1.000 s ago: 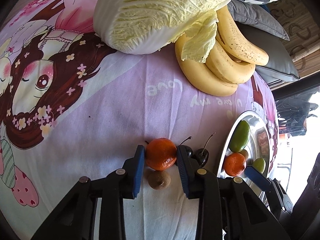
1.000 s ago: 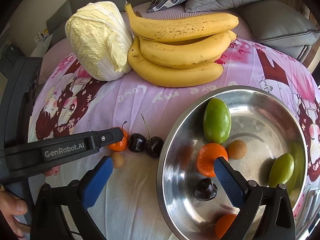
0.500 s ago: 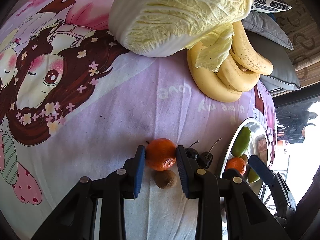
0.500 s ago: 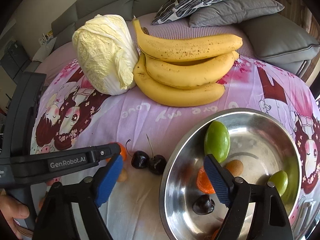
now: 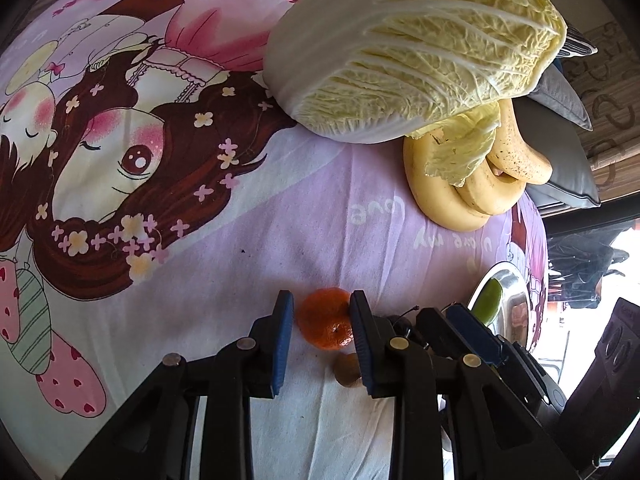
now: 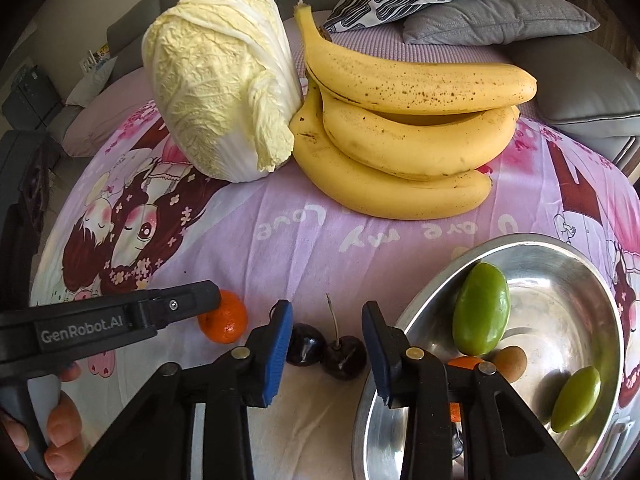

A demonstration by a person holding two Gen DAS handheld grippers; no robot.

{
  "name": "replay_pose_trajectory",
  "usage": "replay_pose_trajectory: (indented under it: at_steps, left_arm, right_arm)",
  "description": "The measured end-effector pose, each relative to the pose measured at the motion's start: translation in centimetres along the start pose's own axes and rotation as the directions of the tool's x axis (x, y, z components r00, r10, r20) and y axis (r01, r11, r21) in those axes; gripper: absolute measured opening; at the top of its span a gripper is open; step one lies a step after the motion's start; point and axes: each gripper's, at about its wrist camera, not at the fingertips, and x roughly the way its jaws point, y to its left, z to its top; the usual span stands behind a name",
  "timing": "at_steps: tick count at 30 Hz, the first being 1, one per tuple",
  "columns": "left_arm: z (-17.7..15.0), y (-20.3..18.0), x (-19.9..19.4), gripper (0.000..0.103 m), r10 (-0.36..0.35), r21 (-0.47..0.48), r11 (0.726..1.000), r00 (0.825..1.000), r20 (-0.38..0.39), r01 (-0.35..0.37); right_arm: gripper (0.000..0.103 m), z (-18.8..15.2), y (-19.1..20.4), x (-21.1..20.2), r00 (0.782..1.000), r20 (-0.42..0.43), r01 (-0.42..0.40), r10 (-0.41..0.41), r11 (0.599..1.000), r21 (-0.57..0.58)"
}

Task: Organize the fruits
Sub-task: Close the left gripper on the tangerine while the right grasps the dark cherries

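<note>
My left gripper [image 5: 322,316] has its jaws either side of a small orange [image 5: 326,323] on the pink printed cloth; the right pad touches it, a narrow gap shows at the left pad. A small brown fruit [image 5: 347,370] lies just behind. The orange also shows in the right wrist view [image 6: 225,322] under the left gripper's finger. My right gripper [image 6: 326,332] is open around two dark cherries [image 6: 326,350] on the cloth. A steel bowl [image 6: 592,276] at the right holds two green fruits [image 6: 482,314], a brown fruit and an orange one.
A napa cabbage [image 6: 220,100] and a bunch of bananas [image 6: 408,132] lie at the far side of the cloth. Grey and patterned cushions [image 6: 500,16] sit behind them. The bowl's rim [image 5: 502,276] shows at the right of the left wrist view.
The right gripper moved left out of the bowl and now straddles the two cherries. The left gripper stayed at the orange; its jaws look slightly wider and the view shifted left.
</note>
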Motion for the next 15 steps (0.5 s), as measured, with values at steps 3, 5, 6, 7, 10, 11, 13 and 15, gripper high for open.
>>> replay_pose_trajectory:
  at_steps: [3, 5, 6, 7, 10, 11, 13, 15]
  left_arm:
    - [-0.1, 0.3, -0.5, 0.030, -0.017, -0.003, 1.000, 1.000, -0.015, 0.017]
    - [-0.2, 0.2, -0.3, 0.030, -0.015, 0.005, 1.000, 1.000, -0.016, 0.015]
    - [-0.3, -0.1, -0.2, 0.030, -0.014, 0.010, 1.000, 1.000, -0.018, 0.014]
    - [-0.4, -0.3, 0.0, 0.031, -0.015, 0.015, 1.000, 1.000, -0.022, 0.016]
    - [-0.5, -0.8, 0.6, 0.033, -0.023, 0.010, 1.000, 0.999, -0.037, 0.023]
    - [-0.5, -0.9, 0.7, 0.033, -0.025, 0.011, 1.000, 0.999, -0.040, 0.026]
    - [-0.6, -1.1, 1.0, 0.034, -0.027, 0.013, 1.000, 0.999, -0.045, 0.027]
    - [-0.7, -1.5, 1.4, 0.039, -0.034, 0.010, 0.999, 0.998, -0.055, 0.035]
  right_arm:
    - [0.026, 0.0, 0.0, 0.3, 1.000, -0.001, 0.003, -0.003, 1.000, 0.002]
    - [0.020, 0.0, -0.2, 0.6, 1.000, -0.006, 0.003, -0.003, 1.000, 0.003]
    - [0.018, 0.0, -0.2, 0.7, 1.000, -0.009, 0.002, -0.002, 1.000, 0.004]
    - [0.015, 0.0, -0.4, 0.8, 1.000, -0.009, 0.000, 0.000, 1.000, 0.010]
    - [0.009, -0.1, -0.9, 1.0, 1.000, -0.013, -0.003, 0.004, 1.000, 0.029]
    - [0.009, -0.1, -1.0, 1.0, 1.000, -0.013, -0.004, 0.005, 0.999, 0.034]
    - [0.008, 0.0, -1.2, 1.0, 1.000, -0.011, -0.010, 0.010, 0.999, 0.040]
    - [0.008, 0.0, -1.5, 1.1, 1.000, -0.011, -0.015, 0.015, 0.999, 0.046]
